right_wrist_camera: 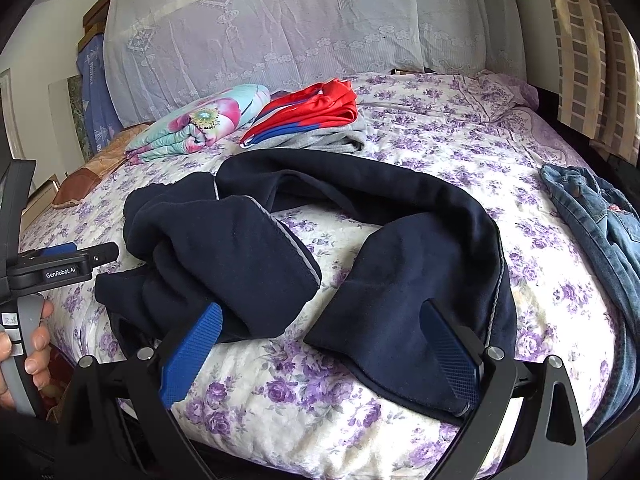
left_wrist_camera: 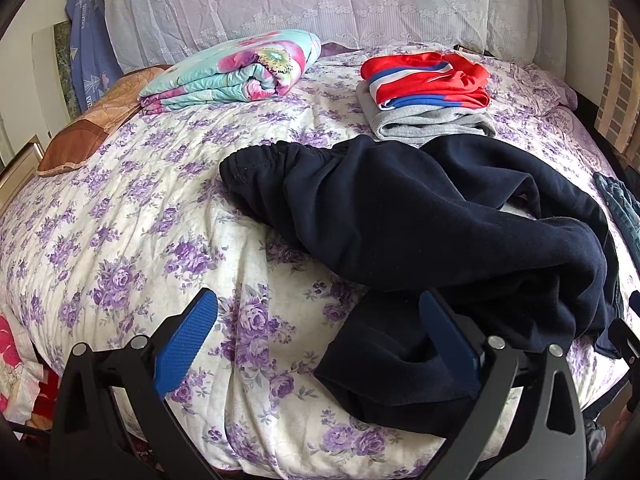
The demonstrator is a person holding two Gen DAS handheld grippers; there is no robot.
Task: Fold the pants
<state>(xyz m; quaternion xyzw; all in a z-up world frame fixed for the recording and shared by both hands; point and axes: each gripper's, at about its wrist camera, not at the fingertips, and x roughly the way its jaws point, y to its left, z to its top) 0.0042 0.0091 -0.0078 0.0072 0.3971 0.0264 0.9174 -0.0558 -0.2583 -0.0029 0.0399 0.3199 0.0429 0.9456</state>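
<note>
Dark navy sweatpants (left_wrist_camera: pixel 420 216) lie crumpled on the purple-flowered bedspread (left_wrist_camera: pixel 140 220), elastic waistband to the left, legs trailing toward the near edge. My left gripper (left_wrist_camera: pixel 318 304) is open just above the near edge; a leg end lies by its right finger (left_wrist_camera: pixel 448 332). In the right wrist view the navy pants (right_wrist_camera: pixel 248 248) curve in a loop, both leg ends near me. My right gripper (right_wrist_camera: pixel 320 316) is open, its fingers straddling the gap between the two leg ends, holding nothing. The left gripper's body (right_wrist_camera: pixel 60 264) shows at far left, held by a hand (right_wrist_camera: pixel 36 348).
Folded red-and-blue clothing on a grey garment (left_wrist_camera: pixel 428 96) sits behind the pants. A folded floral quilt (left_wrist_camera: pixel 236 72) lies back left, a brown pillow (left_wrist_camera: pixel 84 136) further left. Blue jeans (right_wrist_camera: pixel 600 224) lie at the bed's right edge. A lace-covered headboard (left_wrist_camera: pixel 300 0) stands behind.
</note>
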